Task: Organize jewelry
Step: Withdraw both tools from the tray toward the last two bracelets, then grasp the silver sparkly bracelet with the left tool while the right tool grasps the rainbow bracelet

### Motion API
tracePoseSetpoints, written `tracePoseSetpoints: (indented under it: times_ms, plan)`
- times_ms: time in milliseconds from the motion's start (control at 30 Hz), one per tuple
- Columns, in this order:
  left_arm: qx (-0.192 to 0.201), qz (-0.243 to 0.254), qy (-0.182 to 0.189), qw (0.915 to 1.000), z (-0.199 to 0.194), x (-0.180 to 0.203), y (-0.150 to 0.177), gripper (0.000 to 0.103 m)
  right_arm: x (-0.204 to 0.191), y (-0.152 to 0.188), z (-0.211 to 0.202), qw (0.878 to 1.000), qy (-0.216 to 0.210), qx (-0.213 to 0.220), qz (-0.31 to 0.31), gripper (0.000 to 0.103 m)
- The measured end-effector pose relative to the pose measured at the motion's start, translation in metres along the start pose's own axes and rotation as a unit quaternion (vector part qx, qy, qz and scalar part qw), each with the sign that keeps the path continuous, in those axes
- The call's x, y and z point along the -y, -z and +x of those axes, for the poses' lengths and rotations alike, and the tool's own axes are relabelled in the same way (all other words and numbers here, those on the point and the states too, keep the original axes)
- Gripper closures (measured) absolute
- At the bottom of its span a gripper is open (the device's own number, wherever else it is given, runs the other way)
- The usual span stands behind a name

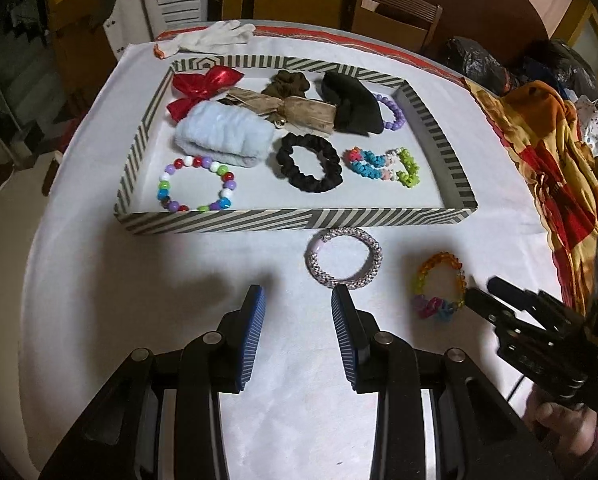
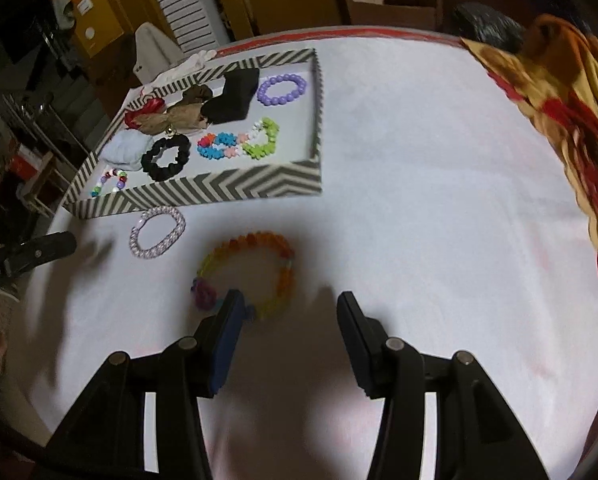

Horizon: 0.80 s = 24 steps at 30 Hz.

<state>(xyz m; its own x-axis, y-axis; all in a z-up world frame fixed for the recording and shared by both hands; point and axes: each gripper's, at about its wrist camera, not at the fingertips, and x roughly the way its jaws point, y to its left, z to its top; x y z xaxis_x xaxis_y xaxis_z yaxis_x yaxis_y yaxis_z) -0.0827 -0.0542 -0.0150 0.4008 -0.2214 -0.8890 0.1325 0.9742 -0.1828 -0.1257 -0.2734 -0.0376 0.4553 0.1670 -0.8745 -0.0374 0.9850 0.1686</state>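
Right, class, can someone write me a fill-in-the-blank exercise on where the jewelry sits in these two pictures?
1. The number of bracelets lying on the white cloth outside the striped tray is ____.
2. The black scrunchie lies ____ the tray.
3. The bracelet nearest the right gripper is the ____ one.
4. Between the fingers of the left gripper there is ____.

Missing words: two; inside; rainbow; nothing
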Motion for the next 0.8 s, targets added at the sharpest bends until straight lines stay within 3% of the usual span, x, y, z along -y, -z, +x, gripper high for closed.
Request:
tracePoseSetpoints:
  times_ms: [400, 667, 733, 800]
  plan:
    - [-0.033, -0.021, 0.028, 0.9988, 0.04, 0.006, -0.011, 0.072, -0.007, -0.017, 0.027, 0.999, 0.025, -0.006, -0.037, 0.052]
    - [-0.051, -0.015, 0.008, 0.9986, 0.061, 0.014, -0.019, 0.072, -0.005, -0.022, 0.031, 0.999, 0.014, -0.004, -0.052, 0.053]
    - [-0.049, -0.006, 0.003, 0.9988, 0.062, 0.018, -0.021, 0.072, -0.006, -0.023, 0.031, 0.998, 0.021, -0.002, -0.057, 0.063]
    - [-0.045, 0.004, -0.004, 0.999, 0.064, 0.021, -0.02, 0.077, -0.008, -0.022, 0.031, 0.997, 0.025, 0.001, -0.066, 0.081]
